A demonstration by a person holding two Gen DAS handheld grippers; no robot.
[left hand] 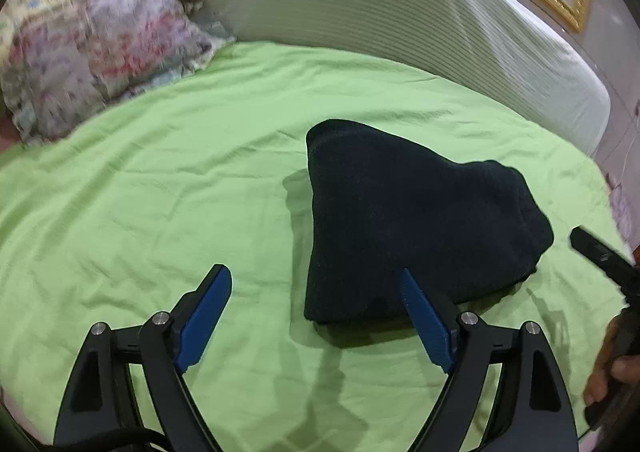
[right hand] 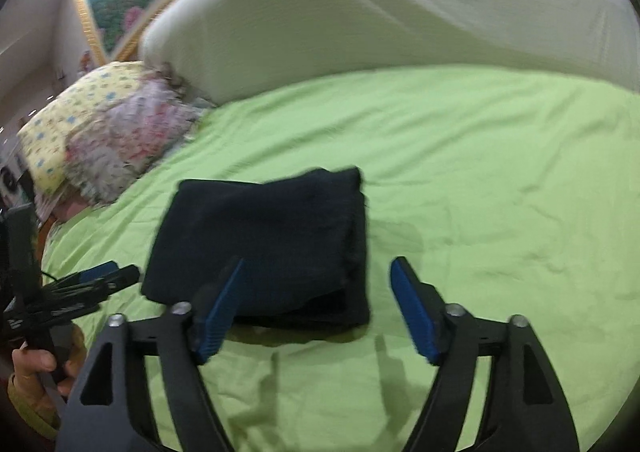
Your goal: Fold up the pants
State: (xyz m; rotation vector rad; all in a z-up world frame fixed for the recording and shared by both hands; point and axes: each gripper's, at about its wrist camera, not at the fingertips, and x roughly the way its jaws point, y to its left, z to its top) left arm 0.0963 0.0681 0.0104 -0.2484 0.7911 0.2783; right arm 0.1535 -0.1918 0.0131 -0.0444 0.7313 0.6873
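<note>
Dark navy folded fabric pants (left hand: pixel 416 220) lie in a compact stack on the light green bedsheet (left hand: pixel 160 192), centre-right of the left wrist view, centre-left of the right wrist view. Left gripper (left hand: pixel 316 312) jaws wide apart, nothing between the blue pads. Right gripper (right hand: pixel 320 304) jaws also apart, empty. Floral patterned pillows (left hand: pixel 92 64) upper left, white striped mattress (left hand: pixel 360 4) across the top

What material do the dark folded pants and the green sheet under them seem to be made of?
Pants: probably a thick knit or fleece, matte near-black; the surface looks soft and fuzzy, and the folds are bulky and rounded. Green sheet: likely thin woven cotton or a blend, smooth and matte; it shows fine, sharp wrinkles. Blur leaves both uncertain.
</note>
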